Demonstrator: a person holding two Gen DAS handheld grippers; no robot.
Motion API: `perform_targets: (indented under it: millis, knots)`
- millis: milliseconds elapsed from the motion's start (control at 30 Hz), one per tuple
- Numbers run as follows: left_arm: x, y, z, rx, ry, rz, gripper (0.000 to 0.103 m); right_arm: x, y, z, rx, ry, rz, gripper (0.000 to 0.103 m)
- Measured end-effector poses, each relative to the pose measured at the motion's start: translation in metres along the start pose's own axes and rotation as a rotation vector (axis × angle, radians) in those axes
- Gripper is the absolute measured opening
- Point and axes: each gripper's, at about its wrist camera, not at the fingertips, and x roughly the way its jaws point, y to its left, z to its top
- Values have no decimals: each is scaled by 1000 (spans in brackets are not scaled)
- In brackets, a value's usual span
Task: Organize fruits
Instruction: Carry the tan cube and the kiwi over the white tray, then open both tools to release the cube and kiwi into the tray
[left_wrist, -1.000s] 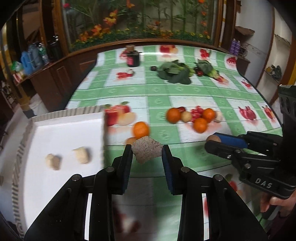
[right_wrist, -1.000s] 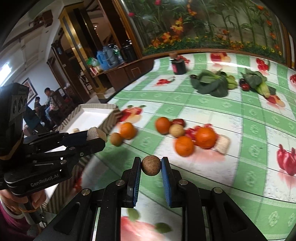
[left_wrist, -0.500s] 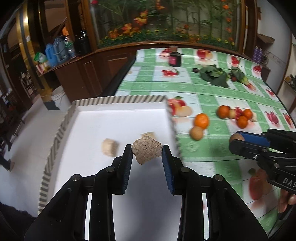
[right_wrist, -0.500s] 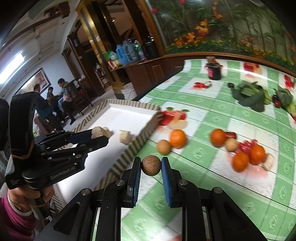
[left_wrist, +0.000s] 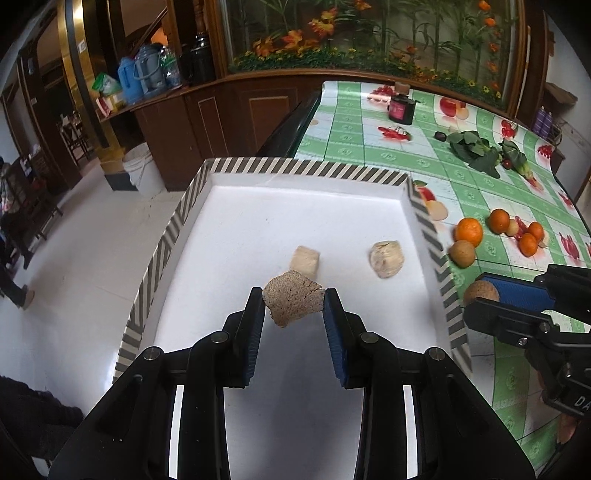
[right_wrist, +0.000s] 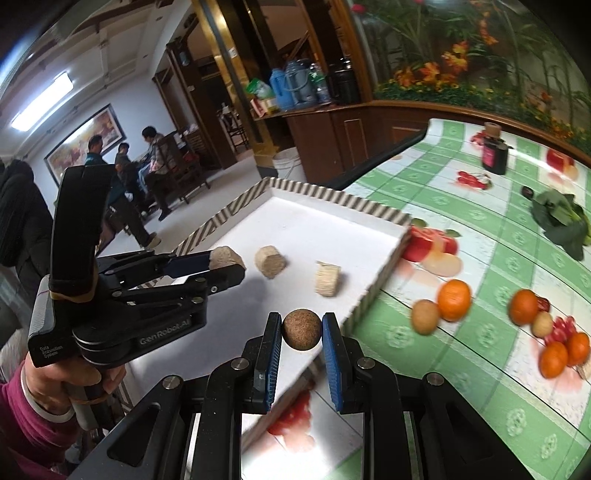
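My left gripper (left_wrist: 294, 295) is shut on a rough brown chunk (left_wrist: 293, 301) and hangs over the white tray (left_wrist: 236, 229) with the striped rim. Two pale beige pieces (left_wrist: 306, 260) (left_wrist: 386, 258) lie on the tray floor ahead of it. My right gripper (right_wrist: 301, 321) is shut on a small round brown fruit (right_wrist: 301, 329), above the tray's near right rim (right_wrist: 364, 306). In the right wrist view the left gripper (right_wrist: 229, 264) is seen from the side with its chunk (right_wrist: 225, 256). Several oranges (right_wrist: 454, 300) and small brown fruits (right_wrist: 424, 316) lie on the green checked tablecloth (right_wrist: 517, 236).
Leafy greens (left_wrist: 476, 149) and a dark jar (left_wrist: 400, 107) stand farther back on the table. A wooden cabinet (left_wrist: 207, 118) with blue jugs lies beyond the tray. People sit at the far left of the room (right_wrist: 147, 162). A hand in a magenta sleeve (right_wrist: 40, 398) holds the left gripper.
Both grippers have travelled left from over the tablecloth towards the tray, each keeping its piece. The left one now hangs over the tray floor; the right one has reached the tray's rim.
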Motion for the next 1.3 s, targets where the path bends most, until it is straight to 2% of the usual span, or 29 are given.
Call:
perform_targets:
  millis: [300,633,900,1000,1067,1300]
  knots:
    - [10,11,-3,-21,34,-3,32,34,11,6,-40,54,12,21]
    - [17,13,-3,-30,66,7,32,64,15,5,-85,92,-24,21]
    - [22,15,-6,-47,99,16,32,67,20,3,-119,92,-35,22]
    - [23,16,-8,-53,108,16,37,67,23,3,-133,91,-23,32]
    - [21,18,-8,-62,104,15,45,66,25,2,-142,93,-29,34]
    - [6,9,-4,-60,65,4,45,36,15,0,-89,43,-6,34]
